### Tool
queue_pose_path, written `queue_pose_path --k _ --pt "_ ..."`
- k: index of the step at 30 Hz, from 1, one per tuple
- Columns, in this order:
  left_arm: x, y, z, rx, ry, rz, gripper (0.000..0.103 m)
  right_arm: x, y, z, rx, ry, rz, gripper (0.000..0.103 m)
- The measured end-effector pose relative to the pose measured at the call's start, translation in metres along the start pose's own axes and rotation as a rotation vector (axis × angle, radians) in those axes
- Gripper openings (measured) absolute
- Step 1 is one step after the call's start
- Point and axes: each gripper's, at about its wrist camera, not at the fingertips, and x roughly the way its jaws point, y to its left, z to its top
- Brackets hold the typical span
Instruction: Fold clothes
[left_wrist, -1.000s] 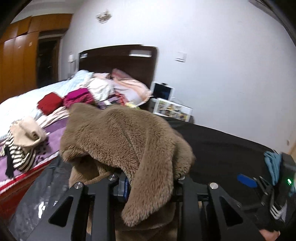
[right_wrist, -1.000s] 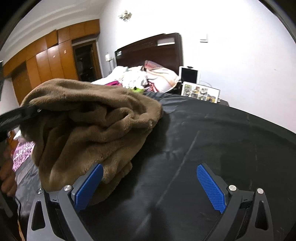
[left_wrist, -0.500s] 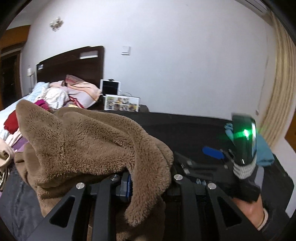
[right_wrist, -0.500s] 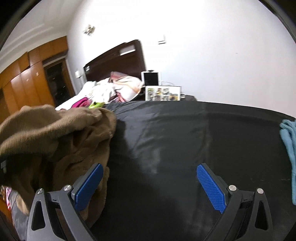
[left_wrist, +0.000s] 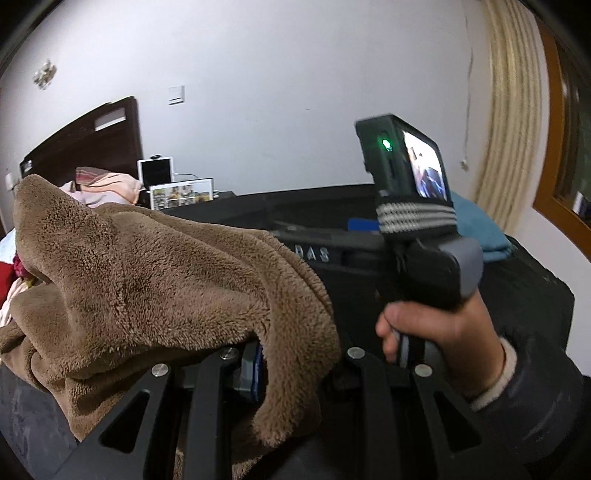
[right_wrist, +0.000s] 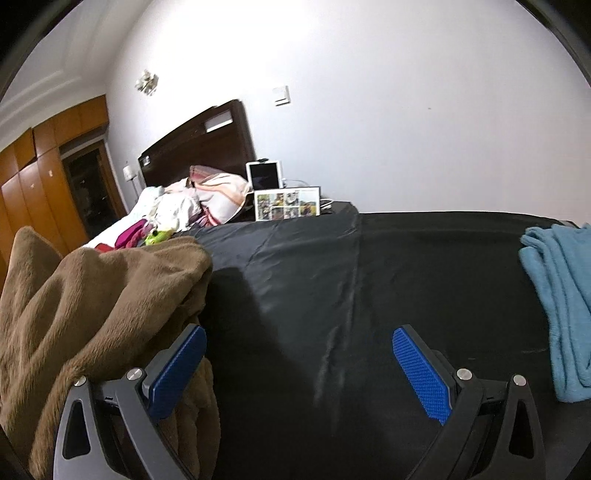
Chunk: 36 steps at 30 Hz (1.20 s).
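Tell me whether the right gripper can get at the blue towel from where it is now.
Probably yes: the right gripper is open and empty, and only bare black cloth lies between it and the blue towel.

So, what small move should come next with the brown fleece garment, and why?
Probably lower the brown fleece garment onto the black cloth surface to spread it. The left gripper is shut on a bunched fold and the garment hangs crumpled, while the right gripper is open and holds nothing, with bare black cloth before it. The folded blue garment lies apart at the right.
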Motion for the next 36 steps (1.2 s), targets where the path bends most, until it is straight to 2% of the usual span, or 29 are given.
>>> queue_pose_path --k 7,9,13,17,18,23,29,33,36 --pt "-0.022 -0.031 -0.024 0.099 0.002 -0.109 0.026 -0.016 -0.019 -0.002 0.033 -0.027 -0.025 0.103" --pt "-0.025 -0.036 -0.030 0.119 0.013 -0.147 0.030 -0.020 -0.023 -0.003 0.042 -0.031 -0.029 0.103" --pt "-0.029 -0.051 -0.043 0.156 0.034 -0.194 0.044 -0.029 -0.027 -0.004 0.057 -0.037 -0.002 0.103" --pt "-0.030 -0.052 -0.041 0.157 0.029 -0.256 0.077 -0.044 -0.021 -0.004 0.024 -0.041 0.047 0.103" --pt "-0.035 -0.052 -0.042 0.156 0.018 -0.264 0.078 -0.047 -0.018 -0.004 0.008 -0.043 0.053 0.103" --pt "-0.046 -0.027 -0.031 0.136 -0.034 -0.221 0.079 -0.053 0.009 0.000 -0.055 -0.028 0.117 0.103" --pt "-0.076 0.015 -0.024 0.038 -0.100 -0.144 0.079 -0.054 0.059 0.013 -0.136 -0.029 0.214 0.103" --pt "-0.101 0.052 -0.015 -0.068 -0.159 -0.094 0.081 -0.047 0.103 0.021 -0.236 -0.013 0.262 0.103" --pt "-0.111 0.079 -0.009 -0.164 -0.191 -0.055 0.081 -0.043 0.127 0.024 -0.267 0.009 0.331 0.103"
